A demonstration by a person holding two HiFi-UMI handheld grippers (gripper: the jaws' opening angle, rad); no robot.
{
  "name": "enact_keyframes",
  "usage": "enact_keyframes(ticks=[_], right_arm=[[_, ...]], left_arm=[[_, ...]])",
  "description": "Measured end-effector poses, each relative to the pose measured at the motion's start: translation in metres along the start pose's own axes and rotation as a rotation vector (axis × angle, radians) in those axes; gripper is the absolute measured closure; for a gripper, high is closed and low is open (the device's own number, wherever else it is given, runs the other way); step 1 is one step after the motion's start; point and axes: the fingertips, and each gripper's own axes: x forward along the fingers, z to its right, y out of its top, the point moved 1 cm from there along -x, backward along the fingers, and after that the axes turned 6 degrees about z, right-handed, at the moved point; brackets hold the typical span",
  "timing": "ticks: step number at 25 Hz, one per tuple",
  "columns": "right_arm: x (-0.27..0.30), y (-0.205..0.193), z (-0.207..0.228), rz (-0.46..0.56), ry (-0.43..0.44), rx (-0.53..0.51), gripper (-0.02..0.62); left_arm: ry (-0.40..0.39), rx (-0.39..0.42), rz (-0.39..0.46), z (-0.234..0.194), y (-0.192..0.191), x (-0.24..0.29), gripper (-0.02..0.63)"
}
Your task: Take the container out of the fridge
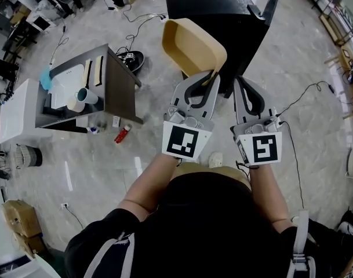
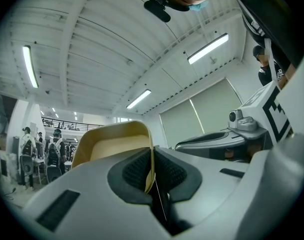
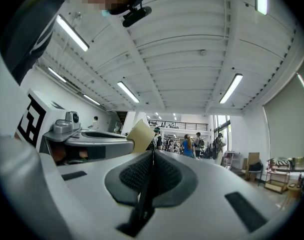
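Floor (image 1: 315,57): pale marble-look tiles with cables trailing across them, seen from steeply above.
Black fridge (image 1: 222,4): stands at the top of the head view, just beyond both grippers.
Side table (image 1: 115,83): dark, off to the left and well apart from the fridge – cluttered on top.
Container (image 1: 190,45): a tan, shallow tub with rounded corners, held up in the air in front of the fridge and tilted so its hollow faces the camera; its lower rim is caught in the left gripper.
Left gripper (image 1: 210,77): clamped on the container's thin rim – in its own view (image 2: 152,171) the yellow edge (image 2: 151,159) runs down between the ribbed pads.
Right gripper (image 1: 241,83): just beside the left one, jaws pressed together with nothing between them (image 3: 152,169); it does not touch the container.
Cup (image 1: 86,95): lies on its side on the table.
Red bottle (image 1: 122,134): on the floor at the foot of the table.
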Motion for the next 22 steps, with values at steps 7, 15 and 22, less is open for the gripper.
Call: enact_keyframes(ticks=[7, 15, 22], right_arm=[[-0.02, 0.004, 0.031, 0.034, 0.033, 0.011, 0.558], [-0.044, 0.002, 0.053, 0.064, 0.021, 0.035, 0.56], [-0.055, -0.01, 0.065, 0.02, 0.043, 0.005, 0.56]], left_arm=[[0.053, 0.025, -0.003, 0.03, 0.009, 0.02, 0.572], [0.073, 0.038, -0.014, 0.064, 0.009, 0.032, 0.572], [0.081, 0.039, -0.015, 0.076, 0.009, 0.04, 0.572]])
